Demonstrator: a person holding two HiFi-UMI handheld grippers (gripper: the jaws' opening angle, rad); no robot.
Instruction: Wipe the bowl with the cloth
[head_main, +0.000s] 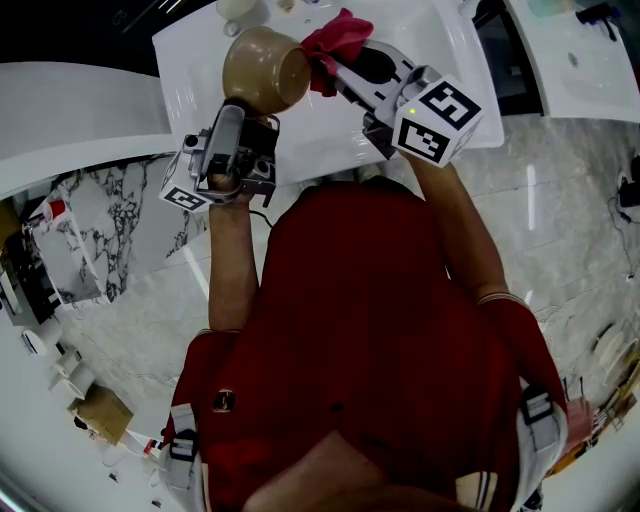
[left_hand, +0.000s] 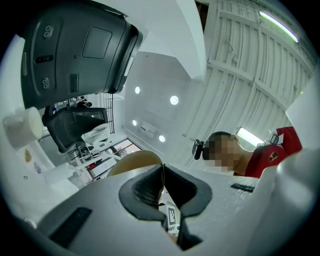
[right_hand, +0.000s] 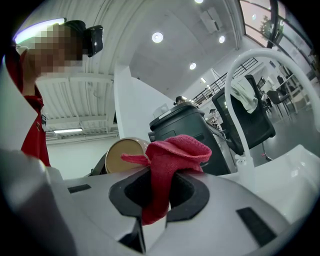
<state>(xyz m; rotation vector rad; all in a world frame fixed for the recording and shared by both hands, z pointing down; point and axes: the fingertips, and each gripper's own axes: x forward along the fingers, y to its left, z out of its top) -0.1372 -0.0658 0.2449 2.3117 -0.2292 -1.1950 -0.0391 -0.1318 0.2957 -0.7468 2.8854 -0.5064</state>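
Currently, I am pinching tan bowl (head_main: 265, 70) by its rim in left claw (head_main: 241, 110), red cloth (head_main: 337, 38) in right claw (head_main: 333, 72); hard wiping risks slippage.

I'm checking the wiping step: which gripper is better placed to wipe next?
Right. The right gripper is shut on the cloth beside the bowl; the left gripper is clamped on the bowl's rim.

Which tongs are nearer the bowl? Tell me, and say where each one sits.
Left. The left tongs are clamped on the bowl at its rim. The right tongs hold the red cloth just beside the bowl, and the cloth seems to touch it.
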